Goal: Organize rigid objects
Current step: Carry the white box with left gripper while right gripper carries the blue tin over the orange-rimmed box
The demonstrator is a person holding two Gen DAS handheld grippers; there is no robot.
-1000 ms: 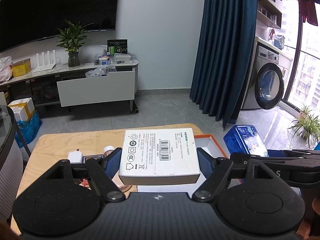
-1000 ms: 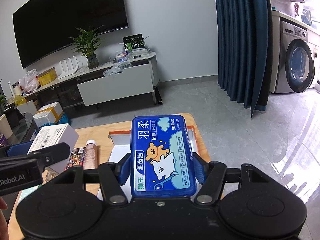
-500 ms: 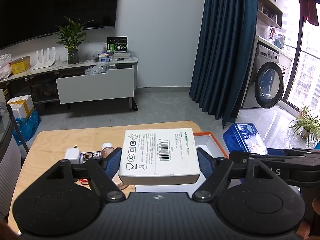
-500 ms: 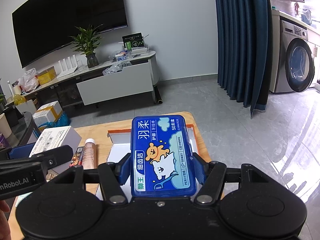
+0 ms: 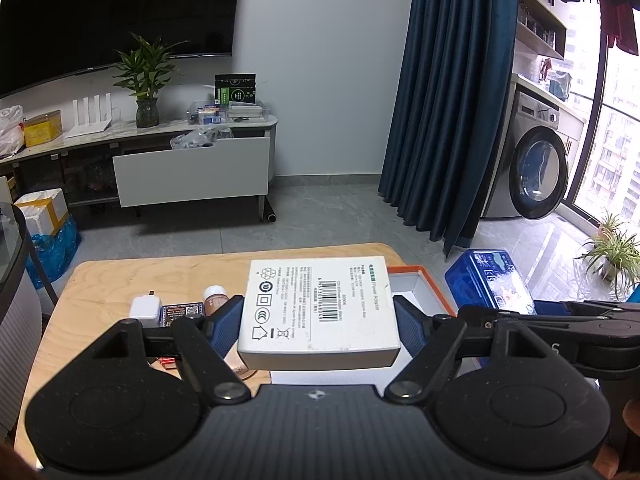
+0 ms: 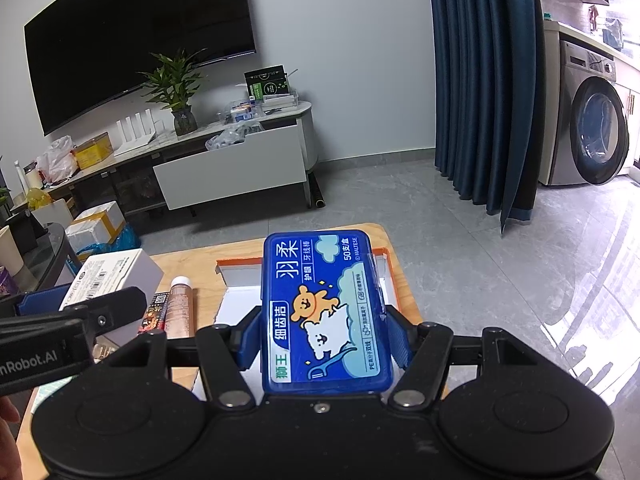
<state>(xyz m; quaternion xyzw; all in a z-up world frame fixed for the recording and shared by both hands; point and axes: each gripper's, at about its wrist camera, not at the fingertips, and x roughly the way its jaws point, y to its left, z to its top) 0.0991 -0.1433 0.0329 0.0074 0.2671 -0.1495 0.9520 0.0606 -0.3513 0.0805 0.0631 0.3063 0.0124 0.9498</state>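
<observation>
My left gripper is shut on a white power adapter box and holds it above the wooden table. My right gripper is shut on a blue dental floss box and holds it over an open white tray with an orange rim. The tray also shows in the left wrist view, to the right of the white box. The blue box shows there too, and the white box shows in the right wrist view.
On the table left of the tray lie a white charger plug, a small printed box and a pinkish tube. A TV stand, blue curtain and washing machine stand beyond the table.
Both grippers keep their holds. The left view has shifted slightly, so the table items and room sit a little lower and further right; the right gripper has barely moved.
</observation>
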